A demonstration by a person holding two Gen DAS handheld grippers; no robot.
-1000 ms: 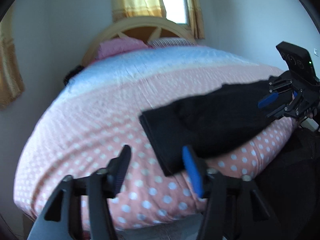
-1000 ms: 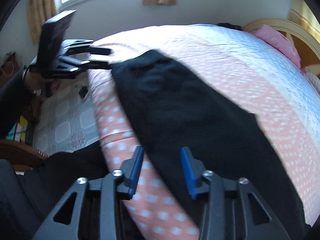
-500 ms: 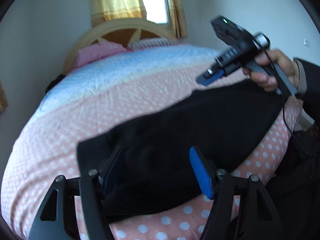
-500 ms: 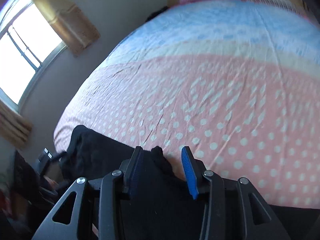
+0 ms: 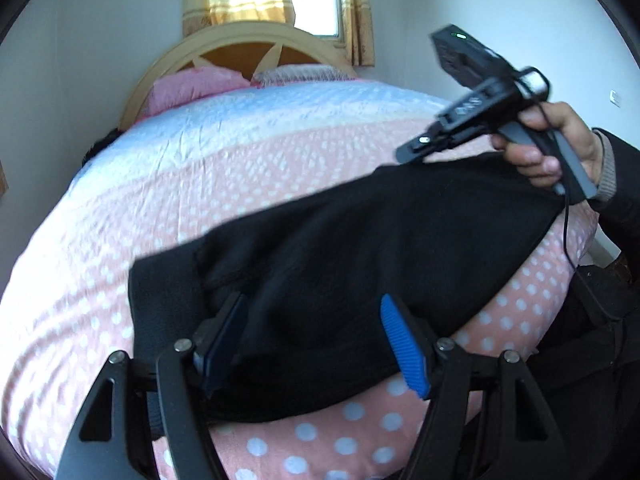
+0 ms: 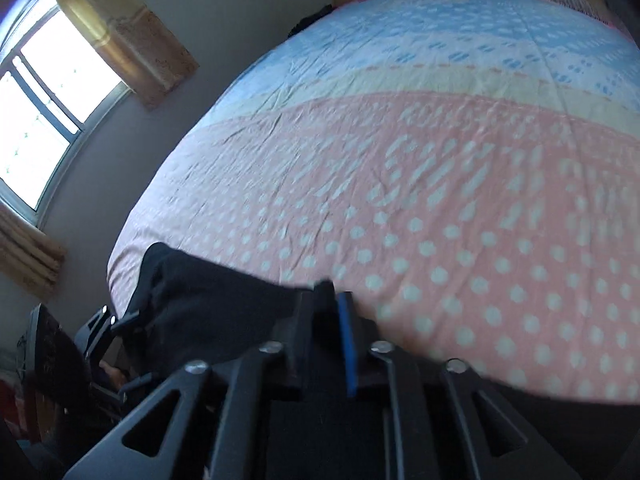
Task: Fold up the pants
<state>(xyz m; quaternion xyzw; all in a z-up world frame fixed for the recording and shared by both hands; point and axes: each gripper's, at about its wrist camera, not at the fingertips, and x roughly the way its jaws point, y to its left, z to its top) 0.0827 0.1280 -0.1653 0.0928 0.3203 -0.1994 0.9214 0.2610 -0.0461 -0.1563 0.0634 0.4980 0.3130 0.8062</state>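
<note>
Black pants (image 5: 360,240) lie folded lengthwise across the near edge of the pink dotted bed (image 5: 180,192). My left gripper (image 5: 314,332) is open and low over the near left part of the pants, one finger on each side of a stretch of cloth. A hand (image 5: 556,136) holds my right gripper (image 5: 412,151) at the far right edge of the pants. In the right wrist view my right gripper (image 6: 334,306) is shut with black pants (image 6: 208,300) cloth pinched between its pads. My left gripper (image 6: 104,324) shows at the lower left there.
The bed (image 6: 440,160) stretches away in pink, cream and blue bands to pink pillows (image 5: 192,84) and a curved wooden headboard (image 5: 240,44). Curtained windows (image 6: 40,92) are on the walls. A dark-clothed person stands at the bed's near right edge.
My left gripper has come from left of the pants to over them. My right gripper, open half a second ago, has shut on the pants' edge.
</note>
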